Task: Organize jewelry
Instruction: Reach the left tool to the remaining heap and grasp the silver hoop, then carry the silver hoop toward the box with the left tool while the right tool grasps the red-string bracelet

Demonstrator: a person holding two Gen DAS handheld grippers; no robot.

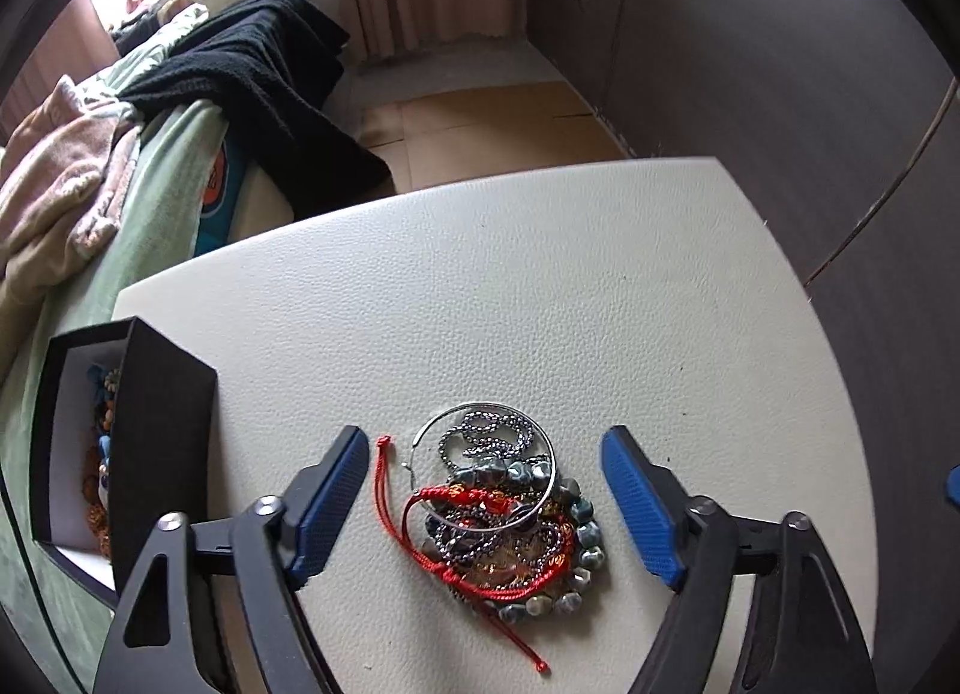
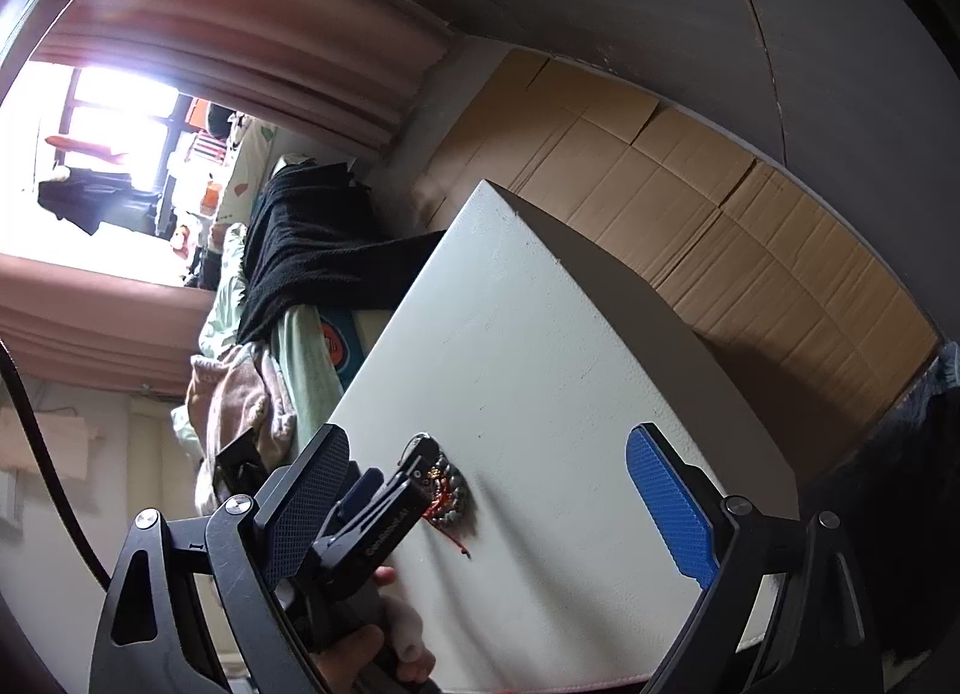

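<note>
Left gripper [image 1: 485, 499] over the jewelry pile [image 1: 507, 520].
Both grippers gape wide, empty; right gripper [image 2: 510, 505] hangs apart; box [image 1: 120, 442] left.

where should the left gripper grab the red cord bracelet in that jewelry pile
Probably the red cord bracelet is best taken at its braided band, which lies on top of the jewelry pile. Come straight down from above with the open left gripper, a finger on each side of the band. The loose cord tails lie flat on the white table, too thin to pinch, and the silver hoop overlaps the band, so it may lift along.
</note>
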